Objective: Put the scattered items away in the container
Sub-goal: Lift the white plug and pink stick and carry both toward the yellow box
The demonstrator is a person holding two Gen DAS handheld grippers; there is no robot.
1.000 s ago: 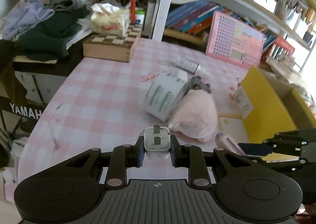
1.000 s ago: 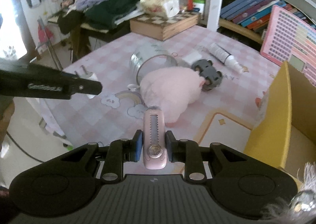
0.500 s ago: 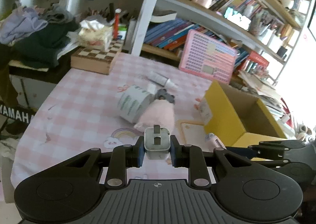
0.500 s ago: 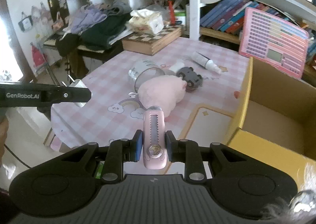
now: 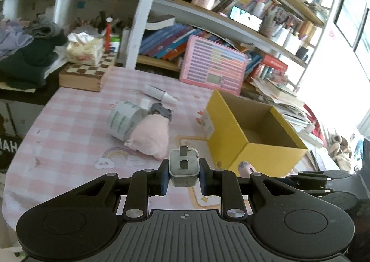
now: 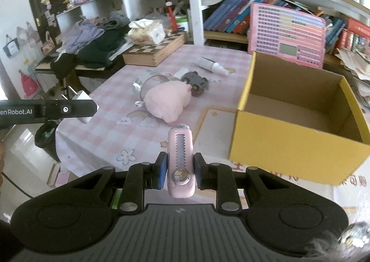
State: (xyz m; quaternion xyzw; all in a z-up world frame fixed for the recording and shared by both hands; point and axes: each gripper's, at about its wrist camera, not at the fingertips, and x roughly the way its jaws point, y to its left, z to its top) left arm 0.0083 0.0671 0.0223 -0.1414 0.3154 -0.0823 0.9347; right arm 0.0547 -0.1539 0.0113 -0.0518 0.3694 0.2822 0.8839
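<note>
My left gripper (image 5: 183, 175) is shut on a white plug adapter (image 5: 183, 167), held high above the near table edge; it also shows in the right wrist view (image 6: 81, 109). My right gripper (image 6: 179, 167) is shut on a pink utility knife (image 6: 180, 160), whose tip shows in the left wrist view (image 5: 245, 166). The open yellow cardboard box (image 5: 233, 137) (image 6: 289, 146) stands on the right of the pink checked table, apparently empty. A pink plush toy (image 5: 151, 135) (image 6: 168, 100), a tin can (image 5: 123, 120), a grey toy car (image 6: 196, 80) and a white tube (image 5: 158, 93) lie at mid-table.
A chessboard box (image 5: 86, 73) with a tissue pack (image 5: 84, 50) sits at the back left. A pink calendar board (image 5: 212, 68) leans on the bookshelf behind the box. Piled clothes (image 5: 25, 58) lie on a side desk at left.
Both grippers have risen and pulled back from the table with their loads. The table items look smaller and the whole box has come into view.
</note>
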